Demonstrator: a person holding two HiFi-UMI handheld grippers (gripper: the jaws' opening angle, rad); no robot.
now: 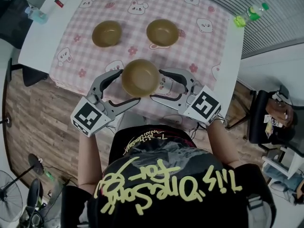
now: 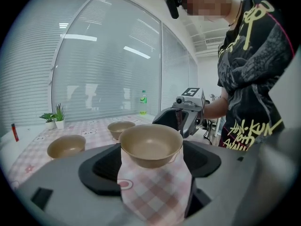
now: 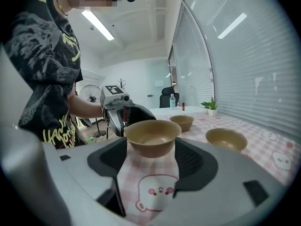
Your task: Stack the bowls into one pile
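Observation:
A tan bowl (image 1: 140, 77) hangs a little above the pink checked tablecloth (image 1: 204, 46) near the table's front edge. My left gripper (image 1: 122, 87) clasps its left side and my right gripper (image 1: 159, 84) its right side, each with its jaws spread wide and pressed on the bowl's wall. In the left gripper view the bowl (image 2: 150, 145) fills the gap between the black pads, and it does the same in the right gripper view (image 3: 152, 136). Two more tan bowls (image 1: 106, 33) (image 1: 162, 32) stand empty side by side farther back.
A green bottle (image 1: 250, 13) lies at the table's far right corner. A small bottle (image 1: 37, 15) and a red item (image 1: 58, 3) sit on the bare white strip at the left. Chairs stand at both sides, and a fan (image 1: 9, 198) on the floor.

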